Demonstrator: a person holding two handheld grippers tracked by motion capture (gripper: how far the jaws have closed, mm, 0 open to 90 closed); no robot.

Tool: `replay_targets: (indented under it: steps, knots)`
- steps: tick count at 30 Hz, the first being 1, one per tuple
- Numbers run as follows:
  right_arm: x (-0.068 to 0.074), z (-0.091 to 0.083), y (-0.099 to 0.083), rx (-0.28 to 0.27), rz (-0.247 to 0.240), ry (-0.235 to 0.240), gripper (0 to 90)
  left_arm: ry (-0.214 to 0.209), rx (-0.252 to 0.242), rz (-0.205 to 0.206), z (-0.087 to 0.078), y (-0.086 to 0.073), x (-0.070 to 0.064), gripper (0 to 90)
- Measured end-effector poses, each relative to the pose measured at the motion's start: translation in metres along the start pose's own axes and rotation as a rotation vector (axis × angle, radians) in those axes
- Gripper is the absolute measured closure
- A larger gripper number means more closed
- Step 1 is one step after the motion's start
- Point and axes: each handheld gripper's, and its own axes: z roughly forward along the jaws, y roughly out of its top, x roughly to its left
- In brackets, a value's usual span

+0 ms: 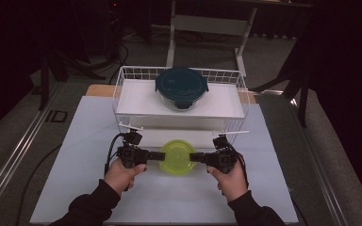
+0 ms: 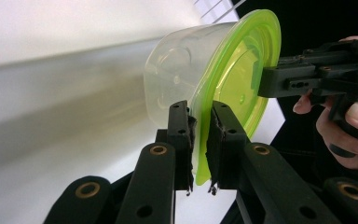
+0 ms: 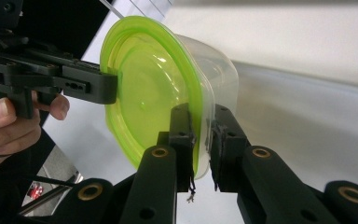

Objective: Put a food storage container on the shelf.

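I had the left tongs (image 1: 156, 155) pinched on the nine o'clock edge of the round clear plastic tub with the lime-green lid (image 1: 177, 157), and the right tongs (image 1: 194, 157) pinched on its three o'clock edge. The tub sat between them at the front of the white wire rack (image 1: 122, 75), at the mouth of its lower shelf, above the pale desk (image 1: 85, 141). In the left gripper view my jaws were closed on the lid's thin rim. I judged the risk to be in that hold: the rim could flex, so uneven pull from either hand might pop the lid or let the tub slip. The round glass container with the dark teal lid (image 1: 182, 87) stood on top of the rack at twelve o'clock.
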Motion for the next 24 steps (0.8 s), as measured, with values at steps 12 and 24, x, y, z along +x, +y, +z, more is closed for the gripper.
replay_targets:
  steps: [12,24]
  knots:
    - [0.026,-0.028,0.021,-0.055,-0.053,0.02,80.4,0.006,-0.057,0.057,-0.034,0.018,-0.031,80.1]
    - [0.052,-0.061,0.06,-0.121,-0.086,0.042,80.4,0.026,-0.121,0.104,-0.072,0.055,-0.068,80.6]
